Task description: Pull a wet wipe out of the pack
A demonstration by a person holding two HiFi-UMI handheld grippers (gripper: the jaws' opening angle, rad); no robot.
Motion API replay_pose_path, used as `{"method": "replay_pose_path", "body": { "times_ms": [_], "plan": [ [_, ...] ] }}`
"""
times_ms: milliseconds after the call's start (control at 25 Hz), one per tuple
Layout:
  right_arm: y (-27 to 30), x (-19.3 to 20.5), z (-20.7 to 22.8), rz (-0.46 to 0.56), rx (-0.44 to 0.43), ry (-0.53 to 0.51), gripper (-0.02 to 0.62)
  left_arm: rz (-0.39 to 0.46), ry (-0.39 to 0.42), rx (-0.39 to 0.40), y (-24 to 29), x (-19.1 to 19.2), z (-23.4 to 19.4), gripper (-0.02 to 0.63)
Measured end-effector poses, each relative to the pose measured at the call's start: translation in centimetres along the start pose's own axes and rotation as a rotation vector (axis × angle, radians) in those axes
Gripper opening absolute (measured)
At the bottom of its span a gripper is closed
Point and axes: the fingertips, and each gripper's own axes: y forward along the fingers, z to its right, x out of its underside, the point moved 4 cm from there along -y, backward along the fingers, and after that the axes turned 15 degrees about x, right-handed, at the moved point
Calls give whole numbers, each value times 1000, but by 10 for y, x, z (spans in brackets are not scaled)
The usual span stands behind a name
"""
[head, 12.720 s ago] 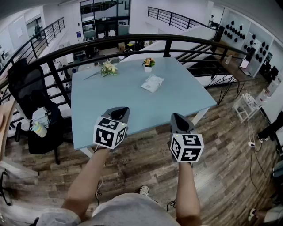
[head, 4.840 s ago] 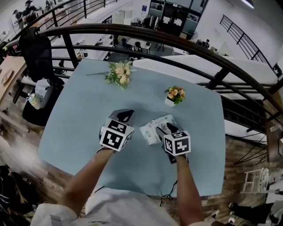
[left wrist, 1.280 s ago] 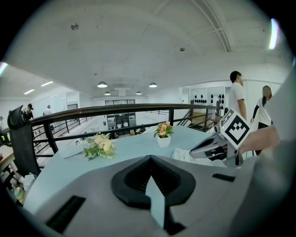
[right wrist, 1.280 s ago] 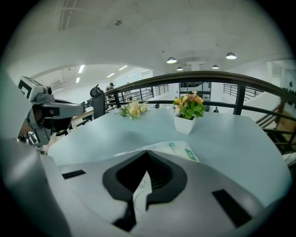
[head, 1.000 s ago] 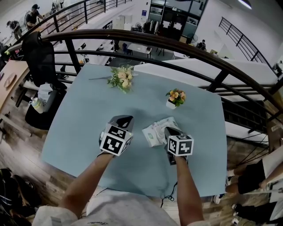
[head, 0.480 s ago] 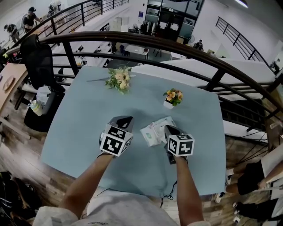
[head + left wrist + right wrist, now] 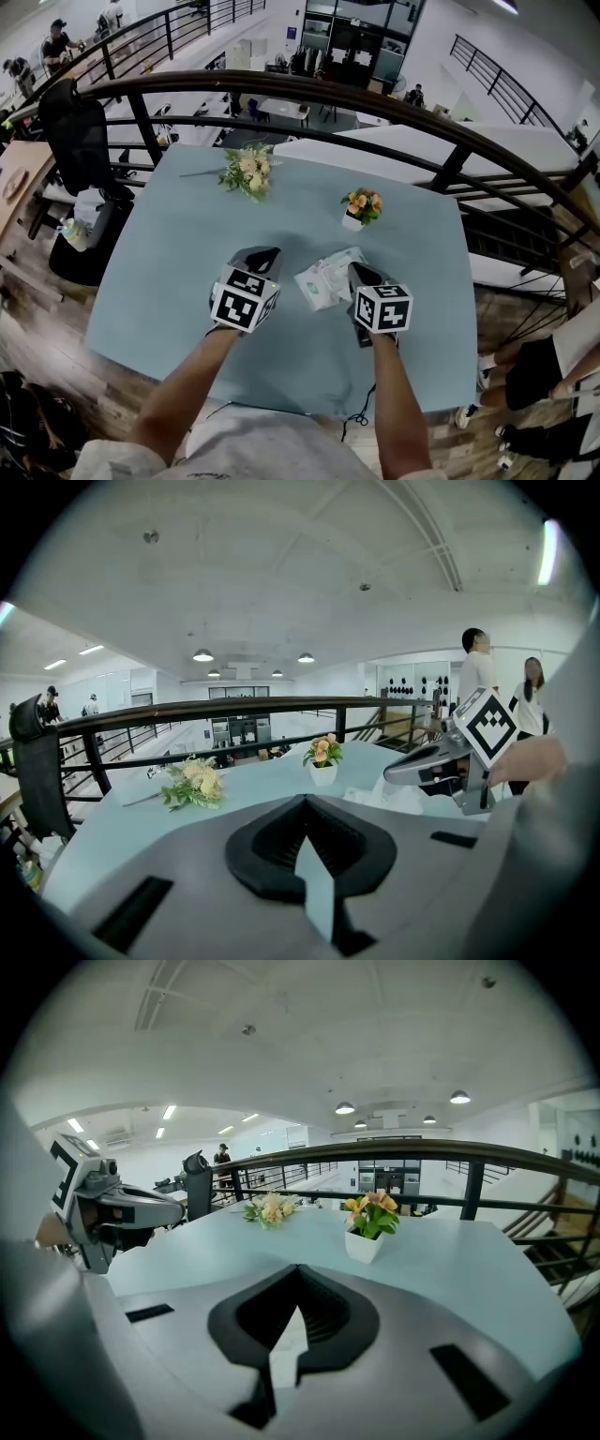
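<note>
Right gripper [image 7: 359, 271] tipped up, pack gone from its view | worktop [image 7: 169, 253]: pack [image 7: 322, 278] just left of right fingers, which pinch a white strip [image 7: 286, 1349] | left gripper [image 7: 265, 254] fingers pressed together, empty | risk: unpinned pack lifts with the pull

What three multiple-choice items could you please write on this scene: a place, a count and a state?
1. Where on the table is the wipe pack? A) between the left gripper and right gripper B) far left corner C) overhanging the near edge
2. How many flower arrangements are on it? A) one B) two C) four
3. How is the flower pot? A) tipped over B) upside down C) upright
Key: 1 A, head view shows it between them; 2 B, bouquet plus flower pot; 3 C, blooms rise above it.
</note>
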Motion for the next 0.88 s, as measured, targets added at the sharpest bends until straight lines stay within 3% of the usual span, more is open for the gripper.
{"method": "replay_pose_path", "body": {
  "times_ms": [880],
  "plan": [
    [-34,-58,12,156,59,7,0,17,29,24,0,-12,10,-6]
  ]
}}
